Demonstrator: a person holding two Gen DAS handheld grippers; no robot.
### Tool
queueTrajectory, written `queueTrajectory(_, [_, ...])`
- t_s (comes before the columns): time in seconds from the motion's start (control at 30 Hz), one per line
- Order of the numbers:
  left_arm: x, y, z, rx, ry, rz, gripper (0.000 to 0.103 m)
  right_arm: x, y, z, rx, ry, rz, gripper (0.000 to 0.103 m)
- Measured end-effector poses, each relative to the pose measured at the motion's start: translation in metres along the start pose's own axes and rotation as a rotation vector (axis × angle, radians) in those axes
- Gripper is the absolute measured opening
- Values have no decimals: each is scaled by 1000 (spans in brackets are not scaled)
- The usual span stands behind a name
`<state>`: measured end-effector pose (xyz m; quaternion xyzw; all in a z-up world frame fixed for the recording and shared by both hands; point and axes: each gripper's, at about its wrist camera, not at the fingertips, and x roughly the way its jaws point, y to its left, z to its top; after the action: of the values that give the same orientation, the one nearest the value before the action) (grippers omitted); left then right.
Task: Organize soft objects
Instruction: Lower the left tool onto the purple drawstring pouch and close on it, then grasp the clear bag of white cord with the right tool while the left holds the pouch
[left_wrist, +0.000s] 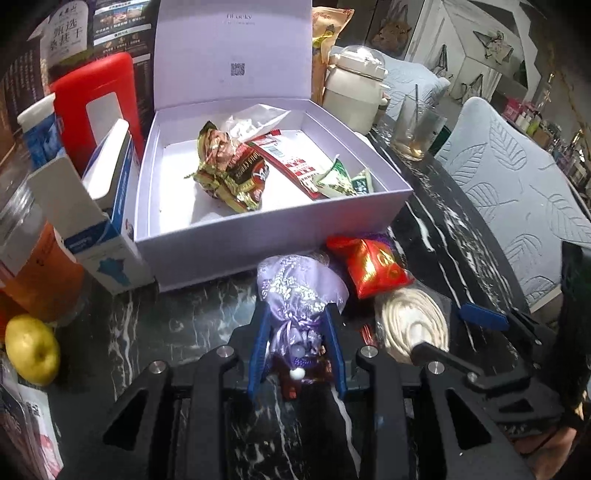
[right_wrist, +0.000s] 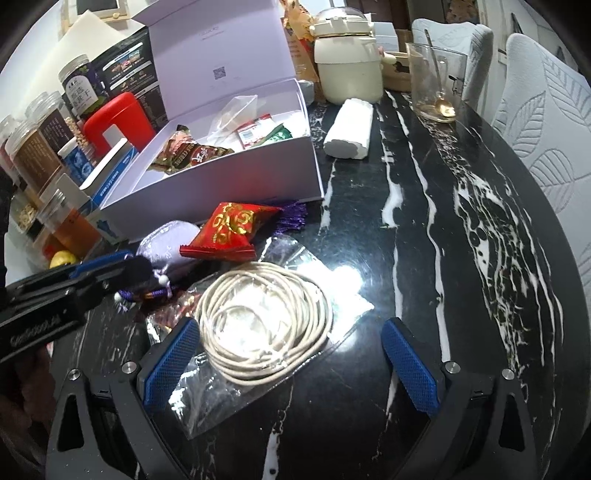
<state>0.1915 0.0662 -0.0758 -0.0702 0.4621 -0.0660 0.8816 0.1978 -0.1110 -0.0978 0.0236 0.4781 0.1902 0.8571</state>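
The left gripper (left_wrist: 297, 332) pinches the lilac pouch (left_wrist: 295, 291) by its slippery neck (right gripper (right_wrist: 291, 360) wide); it may slip before the box (left_wrist: 258, 221) ahead.

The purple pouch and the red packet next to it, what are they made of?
The purple pouch looks like shiny satin cloth: it gleams, has a woven flower pattern and bunches up at a cord with beads. The left gripper is shut on its neck. The red packet looks like glossy plastic or foil wrapping: it shows bright glints, gold print and a crimped end. I can't be sure which.
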Motion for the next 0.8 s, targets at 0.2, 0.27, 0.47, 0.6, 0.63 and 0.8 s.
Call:
queueTrajectory(0.2, [17,0,9,-1,37,-13,56,0,-1,-1,-3,-4,-5,101])
queueTrajectory(0.27, [26,1,13,-11,67,-16,60,0,-1,-1,-5,-3,-5,101])
queueTrajectory(0.47, [43,-5,16,28,89,-29,63,2,-3,1,-11,-3,-12,101])
queueTrajectory(0.6, [47,-13,17,82,75,-15,63,4,-3,3,-16,-1,-18,101])
queueTrajectory(0.63, [47,-13,17,78,69,-15,63,5,-3,4,-16,0,-19,101])
queueTrajectory(0.8, [46,-10,15,75,41,6,49,5,-5,4,-8,7,-23,101])
